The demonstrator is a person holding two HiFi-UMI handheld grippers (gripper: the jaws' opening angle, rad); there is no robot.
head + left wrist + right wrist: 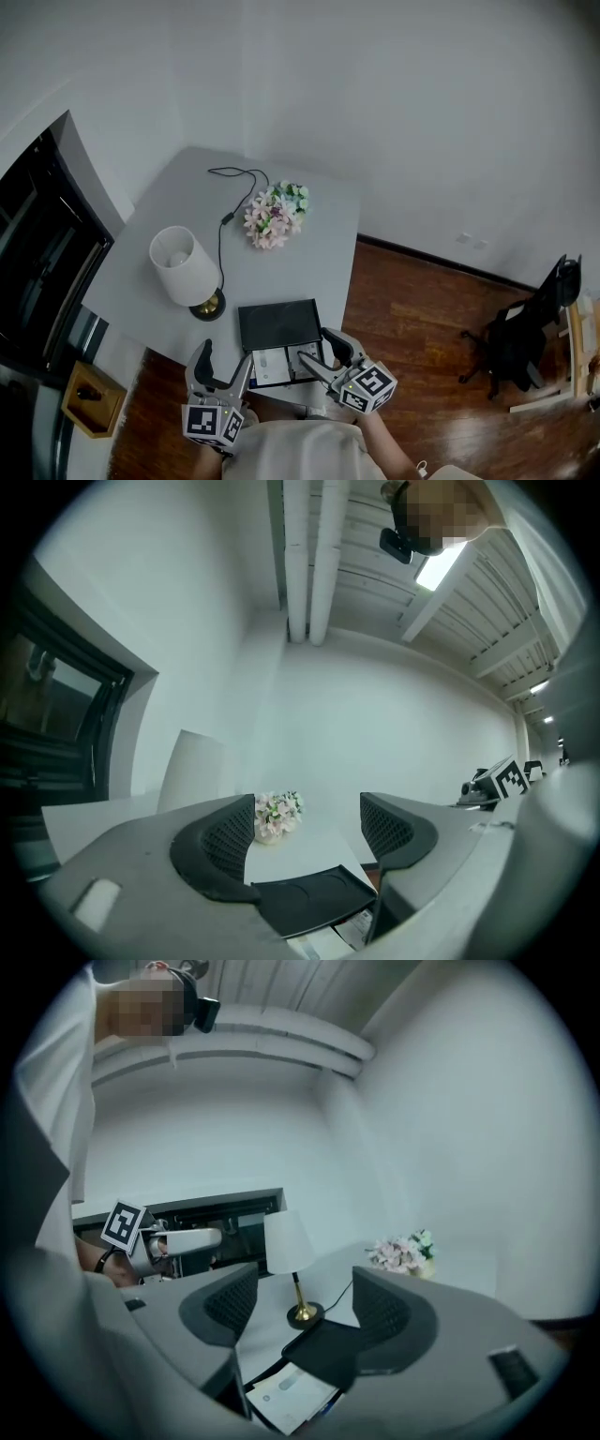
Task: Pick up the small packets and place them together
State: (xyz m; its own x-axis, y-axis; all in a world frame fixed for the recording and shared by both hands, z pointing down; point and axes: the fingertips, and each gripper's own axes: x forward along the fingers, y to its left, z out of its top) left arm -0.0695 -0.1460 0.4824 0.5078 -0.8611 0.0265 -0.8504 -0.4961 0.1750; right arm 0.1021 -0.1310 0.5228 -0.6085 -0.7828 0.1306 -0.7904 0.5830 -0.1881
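Note:
Several small white packets (279, 365) lie side by side at the near edge of the grey table (169, 211), just in front of a flat black tray (278, 324). My left gripper (223, 367) hovers at the table edge to the left of them, open and holding nothing. My right gripper (324, 354) stands open over the right end of the packets. In the right gripper view the gripper (305, 1305) has a white packet (284, 1395) below its jaws and the tray (323, 1342) beyond. In the left gripper view the gripper (307, 832) looks over the tray (305, 898), with packets (349, 931) at the bottom.
A white-shaded lamp (185, 266) on a brass foot stands left of the tray, its black cable (223, 212) running back. A bunch of pink flowers (277, 214) sits mid-table. A wooden box (89, 398) lies on the floor to the left, an office chair (523, 337) to the right.

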